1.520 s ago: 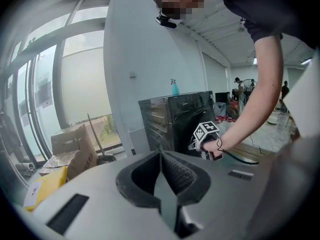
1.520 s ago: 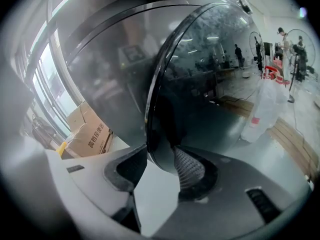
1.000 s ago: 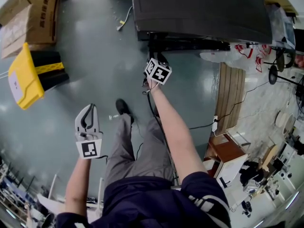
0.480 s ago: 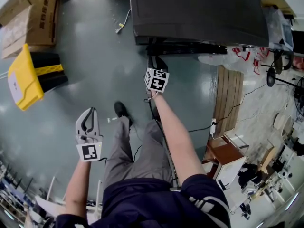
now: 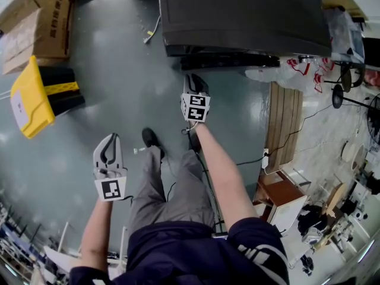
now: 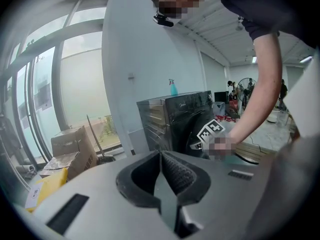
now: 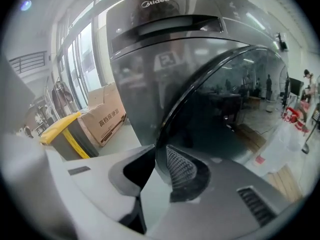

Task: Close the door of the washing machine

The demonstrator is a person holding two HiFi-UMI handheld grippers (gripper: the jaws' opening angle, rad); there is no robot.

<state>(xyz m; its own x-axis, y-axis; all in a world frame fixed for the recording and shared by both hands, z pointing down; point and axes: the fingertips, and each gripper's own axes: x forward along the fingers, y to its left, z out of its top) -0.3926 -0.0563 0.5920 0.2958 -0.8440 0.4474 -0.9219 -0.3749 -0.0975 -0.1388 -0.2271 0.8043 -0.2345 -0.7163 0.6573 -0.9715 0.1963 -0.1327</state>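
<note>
The dark grey washing machine (image 5: pixel 243 13) fills the top of the head view, and its round glass door (image 5: pixel 228 60) stands out from the front below it. My right gripper (image 5: pixel 194 83) reaches up to the door's lower edge. In the right gripper view the door's (image 7: pixel 225 109) dark rim runs down between the jaws of the right gripper (image 7: pixel 160 159). These jaws have just been closing and now pinch the rim. My left gripper (image 5: pixel 108 149) hangs over the floor to the left, well away from the machine. It (image 6: pixel 161 156) is shut with nothing in it.
Cardboard boxes (image 5: pixel 41 16) and a yellow bin (image 5: pixel 29 94) stand at the left. A wooden pallet (image 5: pixel 285 120) and plastic bags (image 5: pixel 297 70) lie to the right of the machine. The person's shoe (image 5: pixel 151 136) and a cable are on the grey floor below the door.
The right gripper has drawn back a little from under the machine toward the person and rolled, so its jaws now show. The left gripper has stayed where it was.
</note>
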